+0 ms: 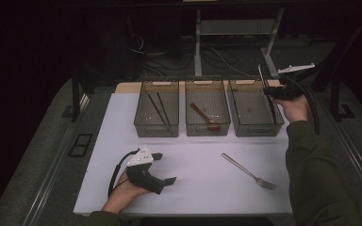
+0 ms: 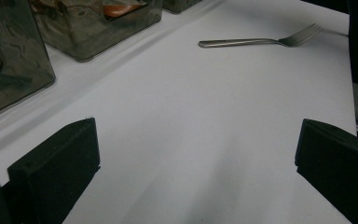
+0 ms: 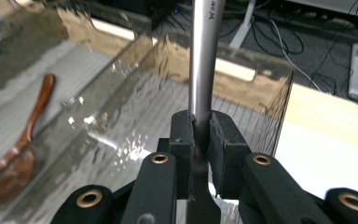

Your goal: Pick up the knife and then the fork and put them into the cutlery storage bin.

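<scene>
My right gripper (image 1: pixel 269 92) is shut on the shaft of a silver metal utensil (image 1: pixel 260 75) and holds it over the right clear bin (image 1: pixel 259 129). In the right gripper view the handle (image 3: pixel 204 70) rises straight up from between the pinched pads of the right gripper (image 3: pixel 200 140). The utensil's head is hidden below the jaws. A metal fork (image 1: pixel 249 171) lies on the white table, at the front right. My left gripper (image 1: pixel 166 168) rests near the front edge, open with nothing in it. From the left gripper (image 2: pixel 196 163), the fork (image 2: pixel 261 41) lies farther off.
Three clear bins stand in a row at the back of the white table (image 1: pixel 193 155). The left bin (image 1: pixel 156 128) holds dark chopsticks (image 1: pixel 158 108). The middle bin (image 1: pixel 207 129) holds a reddish wooden spoon (image 1: pixel 204 117), also seen as the spoon (image 3: pixel 21 144).
</scene>
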A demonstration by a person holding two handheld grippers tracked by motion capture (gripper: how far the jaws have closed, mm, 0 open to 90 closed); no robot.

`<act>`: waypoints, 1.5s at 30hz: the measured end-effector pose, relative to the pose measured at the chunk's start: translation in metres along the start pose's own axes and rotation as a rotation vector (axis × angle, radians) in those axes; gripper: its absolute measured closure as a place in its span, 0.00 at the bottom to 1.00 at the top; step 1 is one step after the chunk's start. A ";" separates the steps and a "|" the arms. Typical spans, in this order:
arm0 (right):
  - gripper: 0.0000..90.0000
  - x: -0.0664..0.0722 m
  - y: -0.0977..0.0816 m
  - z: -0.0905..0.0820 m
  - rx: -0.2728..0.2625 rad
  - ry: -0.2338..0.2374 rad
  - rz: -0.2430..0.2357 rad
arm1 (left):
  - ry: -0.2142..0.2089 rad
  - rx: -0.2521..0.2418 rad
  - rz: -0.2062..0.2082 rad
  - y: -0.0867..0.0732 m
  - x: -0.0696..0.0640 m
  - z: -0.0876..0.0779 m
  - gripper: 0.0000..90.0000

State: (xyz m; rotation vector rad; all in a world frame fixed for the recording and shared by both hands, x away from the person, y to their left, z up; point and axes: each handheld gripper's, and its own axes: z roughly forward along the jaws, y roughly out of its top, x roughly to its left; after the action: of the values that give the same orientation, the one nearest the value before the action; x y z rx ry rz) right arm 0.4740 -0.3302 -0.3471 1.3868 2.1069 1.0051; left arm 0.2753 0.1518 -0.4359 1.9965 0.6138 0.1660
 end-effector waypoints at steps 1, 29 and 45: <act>0.89 0.000 -0.001 0.002 0.009 -0.001 -0.002 | 0.000 0.000 0.002 0.000 0.000 0.000 0.00; 0.69 0.010 -0.014 0.037 0.129 0.016 -0.017 | 0.001 -0.001 0.003 0.000 0.000 0.000 0.00; 0.43 0.028 -0.024 -0.031 0.004 0.148 -0.009 | 0.004 0.003 0.006 0.001 -0.001 -0.001 0.00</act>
State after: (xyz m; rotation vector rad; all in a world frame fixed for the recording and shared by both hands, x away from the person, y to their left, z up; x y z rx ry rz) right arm 0.4266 -0.3212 -0.3440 1.3407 2.2193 1.1326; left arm 0.2741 0.1516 -0.4347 2.0020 0.6107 0.1731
